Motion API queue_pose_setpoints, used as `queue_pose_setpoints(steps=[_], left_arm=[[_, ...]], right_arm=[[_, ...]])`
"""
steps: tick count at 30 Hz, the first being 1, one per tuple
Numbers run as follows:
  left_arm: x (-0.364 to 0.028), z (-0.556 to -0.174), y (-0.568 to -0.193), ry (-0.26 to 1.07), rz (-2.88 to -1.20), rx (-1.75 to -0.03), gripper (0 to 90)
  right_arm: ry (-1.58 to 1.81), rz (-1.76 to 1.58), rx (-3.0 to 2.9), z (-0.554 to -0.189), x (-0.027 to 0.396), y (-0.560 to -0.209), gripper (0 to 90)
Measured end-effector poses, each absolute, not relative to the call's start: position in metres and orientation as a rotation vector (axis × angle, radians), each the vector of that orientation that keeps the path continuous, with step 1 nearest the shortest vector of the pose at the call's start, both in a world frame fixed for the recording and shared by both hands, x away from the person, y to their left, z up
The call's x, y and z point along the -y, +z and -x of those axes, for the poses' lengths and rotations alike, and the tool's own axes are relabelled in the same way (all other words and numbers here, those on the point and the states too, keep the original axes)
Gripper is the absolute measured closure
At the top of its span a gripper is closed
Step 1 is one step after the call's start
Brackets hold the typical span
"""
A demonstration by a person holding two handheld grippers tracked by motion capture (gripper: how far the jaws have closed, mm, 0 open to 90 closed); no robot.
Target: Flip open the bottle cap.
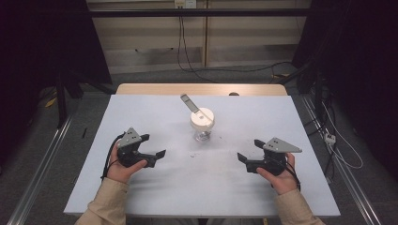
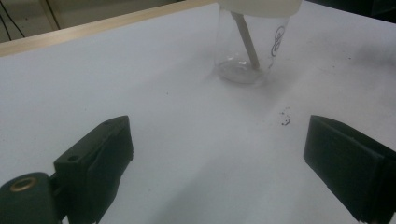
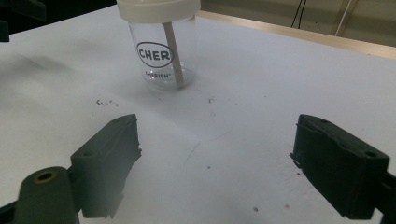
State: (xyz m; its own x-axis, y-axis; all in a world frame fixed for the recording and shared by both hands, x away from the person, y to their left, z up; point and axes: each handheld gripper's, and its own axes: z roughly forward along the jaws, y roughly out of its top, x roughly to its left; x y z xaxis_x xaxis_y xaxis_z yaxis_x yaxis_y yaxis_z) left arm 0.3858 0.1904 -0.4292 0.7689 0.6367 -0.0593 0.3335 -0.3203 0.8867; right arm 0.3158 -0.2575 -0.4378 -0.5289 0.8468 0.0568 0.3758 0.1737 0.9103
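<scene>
The clear cup (image 1: 202, 125) (white-lidded) is seen well ahead of both wide-open, empty grippers, left gripper (image 1: 155, 146) and right gripper (image 1: 249, 149); "CHER" and "CHERISH" are printed on it.

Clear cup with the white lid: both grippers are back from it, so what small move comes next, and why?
Probably ease the left gripper forward toward the clear cup to steady it. Both it and the right gripper are open, empty and apart from the cup, whose white lid is on with a stick through it.
</scene>
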Motion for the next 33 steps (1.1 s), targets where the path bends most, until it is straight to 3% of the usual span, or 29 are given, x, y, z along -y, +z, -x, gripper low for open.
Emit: queue_pose_setpoints(steps=[33], left_arm=[[-0.238,-0.366,-0.443,0.392,-1.945,-0.824,8.0]], right_arm=[[1.288,-1.17,-1.988,-0.294,0.28,-0.451,14.3]])
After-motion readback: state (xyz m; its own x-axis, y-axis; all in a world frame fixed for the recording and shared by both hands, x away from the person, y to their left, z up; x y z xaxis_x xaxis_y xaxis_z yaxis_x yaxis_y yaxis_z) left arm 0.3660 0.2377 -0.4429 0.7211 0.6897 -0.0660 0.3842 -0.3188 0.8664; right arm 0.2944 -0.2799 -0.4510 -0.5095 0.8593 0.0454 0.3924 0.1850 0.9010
